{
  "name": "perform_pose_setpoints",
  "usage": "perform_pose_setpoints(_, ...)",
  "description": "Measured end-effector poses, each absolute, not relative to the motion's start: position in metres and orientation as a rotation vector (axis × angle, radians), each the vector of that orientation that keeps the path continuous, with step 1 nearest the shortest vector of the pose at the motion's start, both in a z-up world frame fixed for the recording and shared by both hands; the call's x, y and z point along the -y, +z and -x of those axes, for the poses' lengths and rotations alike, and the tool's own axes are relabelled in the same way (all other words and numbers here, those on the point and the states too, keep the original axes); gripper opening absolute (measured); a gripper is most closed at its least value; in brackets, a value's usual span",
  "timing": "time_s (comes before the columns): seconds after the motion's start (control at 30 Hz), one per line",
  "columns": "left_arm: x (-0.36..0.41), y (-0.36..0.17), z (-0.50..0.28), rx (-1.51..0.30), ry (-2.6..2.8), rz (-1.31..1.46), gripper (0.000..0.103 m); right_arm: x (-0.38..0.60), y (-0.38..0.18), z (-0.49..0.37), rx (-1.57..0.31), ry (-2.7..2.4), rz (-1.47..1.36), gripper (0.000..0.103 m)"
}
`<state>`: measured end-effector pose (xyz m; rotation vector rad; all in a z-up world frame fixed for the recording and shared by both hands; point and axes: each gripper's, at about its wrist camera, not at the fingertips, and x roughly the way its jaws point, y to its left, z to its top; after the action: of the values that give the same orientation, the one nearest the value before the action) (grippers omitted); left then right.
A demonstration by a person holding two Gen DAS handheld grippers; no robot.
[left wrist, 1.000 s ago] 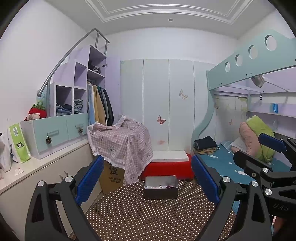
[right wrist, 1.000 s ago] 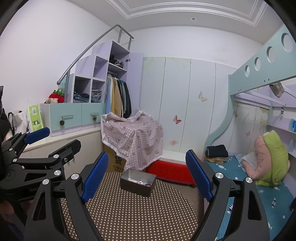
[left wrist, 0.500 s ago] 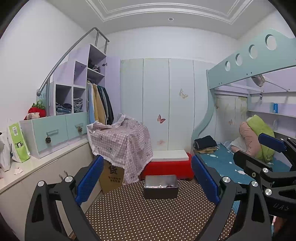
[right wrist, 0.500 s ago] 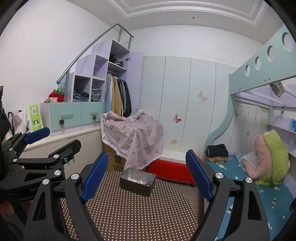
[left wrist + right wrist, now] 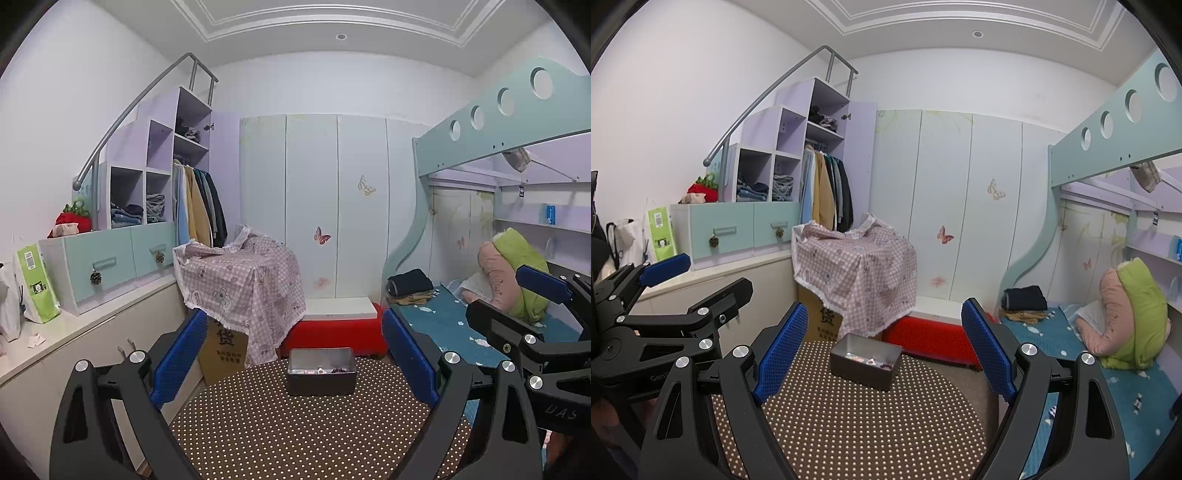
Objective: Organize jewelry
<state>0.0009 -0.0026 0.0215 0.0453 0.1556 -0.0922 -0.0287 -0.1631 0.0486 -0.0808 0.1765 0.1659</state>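
A small dark grey box (image 5: 320, 372) with small jewelry pieces inside stands at the far edge of a round brown table with white dots (image 5: 295, 435). It also shows in the right wrist view (image 5: 865, 361). My left gripper (image 5: 293, 360) is open and empty, held above the table short of the box. My right gripper (image 5: 882, 356) is open and empty, also short of the box. Each gripper shows at the side of the other's view.
A red bench (image 5: 332, 334) with a white top stands behind the table. A pink checked cloth covers a cardboard box (image 5: 240, 280) at the left. A low counter with drawers (image 5: 92, 266) runs along the left; a bunk bed (image 5: 480, 317) on the right.
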Motion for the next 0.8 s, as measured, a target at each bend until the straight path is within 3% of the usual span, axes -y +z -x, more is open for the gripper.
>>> perform_pose_setpoints(0.8, -0.0027, 0.0130, -0.0062, -0.164, -0.092, -0.049, 0.092, 0.1665, 0.0414, 0.0238, -0.189, 0.169, 0.078, 0.082)
